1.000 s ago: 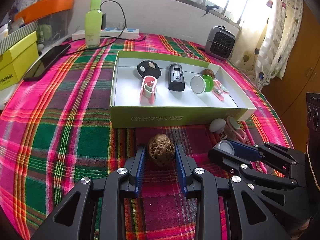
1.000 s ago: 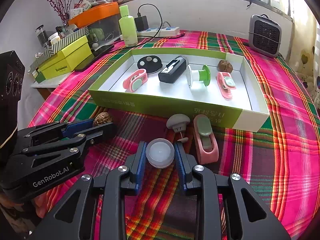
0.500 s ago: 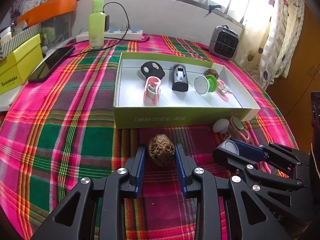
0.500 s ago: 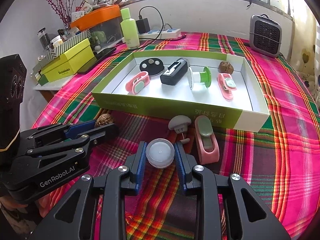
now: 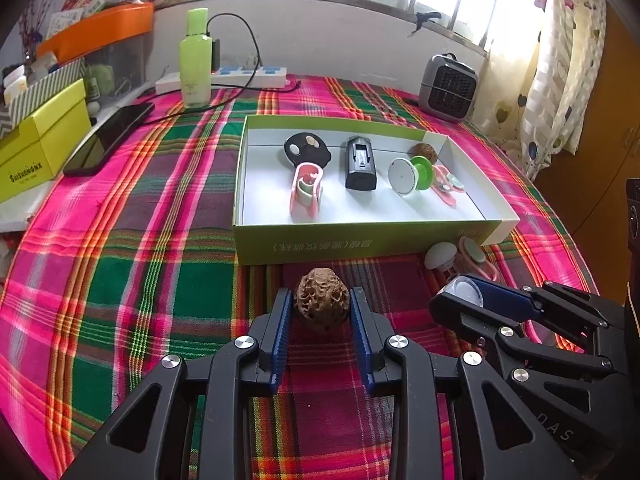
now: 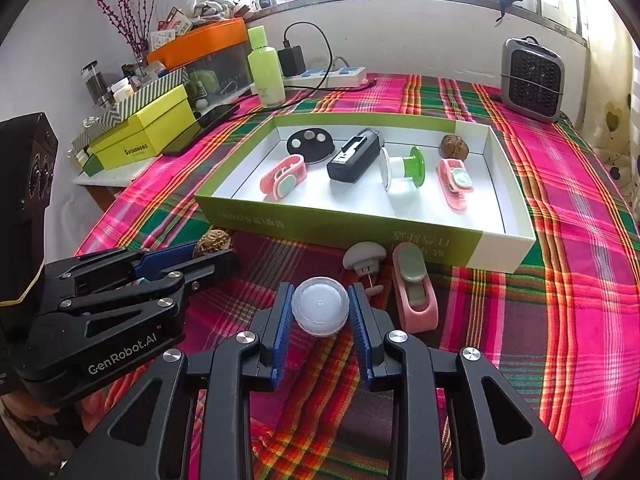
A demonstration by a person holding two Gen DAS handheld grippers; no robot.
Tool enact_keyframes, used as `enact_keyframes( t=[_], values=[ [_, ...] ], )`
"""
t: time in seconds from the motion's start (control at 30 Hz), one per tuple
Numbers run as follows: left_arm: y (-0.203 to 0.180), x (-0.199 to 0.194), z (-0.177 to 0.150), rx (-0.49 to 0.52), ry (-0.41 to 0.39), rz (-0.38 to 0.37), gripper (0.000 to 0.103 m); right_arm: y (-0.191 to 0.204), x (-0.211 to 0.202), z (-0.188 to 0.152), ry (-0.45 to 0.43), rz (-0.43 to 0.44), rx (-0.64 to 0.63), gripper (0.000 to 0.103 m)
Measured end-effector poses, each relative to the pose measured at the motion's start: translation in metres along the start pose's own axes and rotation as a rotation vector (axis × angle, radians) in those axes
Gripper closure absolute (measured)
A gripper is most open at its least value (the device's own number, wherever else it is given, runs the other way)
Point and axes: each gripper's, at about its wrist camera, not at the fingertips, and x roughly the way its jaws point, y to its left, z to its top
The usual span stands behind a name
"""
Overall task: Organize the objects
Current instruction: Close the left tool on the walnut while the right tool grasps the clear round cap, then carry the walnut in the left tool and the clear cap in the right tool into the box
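Walnut [image 5: 321,305] clamped in left hand-held gripper [image 5: 321,312], before tray [image 5: 360,242]

Two walnuts [image 6: 454,146]; three pink clips [image 6: 415,287]; two grippers [image 6: 320,312]

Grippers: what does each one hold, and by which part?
Left gripper clamps the walnut by its sides; right gripper clamps the white dome by its rim.

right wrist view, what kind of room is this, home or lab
Most likely a lived-in home room: a plaid tablecloth covers the table, a small heater sits by the window, and boxes, jars and a phone charging off a power strip clutter the side.
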Motion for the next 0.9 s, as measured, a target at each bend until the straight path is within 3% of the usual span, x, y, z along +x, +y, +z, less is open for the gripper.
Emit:
enact_keyframes(
  t=[0.9],
  values=[
    [-0.009,-0.014,0.024,0.017,-0.055,-0.011,0.076,-0.010,-0.021,0.021,-0.072,-0.016,0.006,0.074]
  ],
)
